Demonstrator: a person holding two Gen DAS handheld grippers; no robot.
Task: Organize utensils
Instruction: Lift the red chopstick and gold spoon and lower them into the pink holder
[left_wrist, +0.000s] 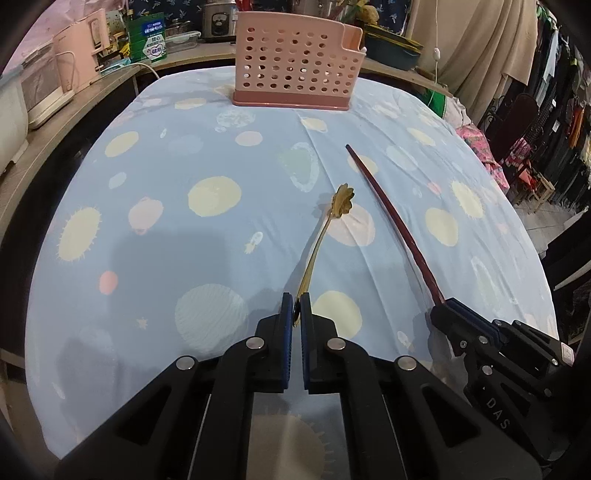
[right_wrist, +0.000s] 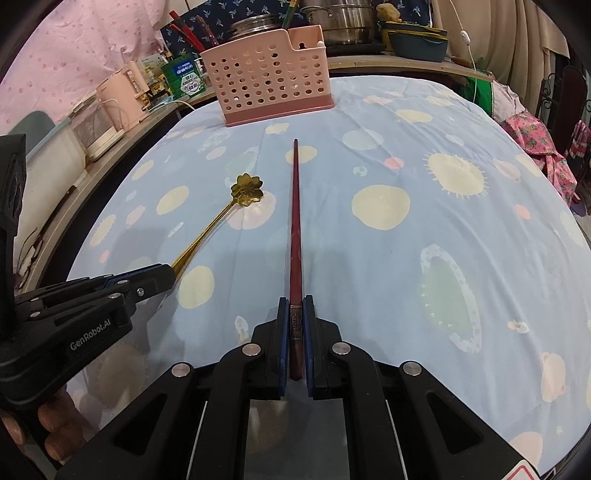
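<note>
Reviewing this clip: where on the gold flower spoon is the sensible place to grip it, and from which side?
By the thin handle end, from the near side, away from the pink holder. The spoon lies flat on the cloth with its flower bowl pointing toward the holder; the slim handle fits between the pads. The left gripper is already shut there. The right gripper holds the chopstick likewise.

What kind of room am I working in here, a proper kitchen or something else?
Probably a lived-in home, part kitchen and part storage, not a proper kitchen. Steel pots and a pink kettle stand on the counter behind the cloth-covered table, and clothes hang along the right side.
</note>
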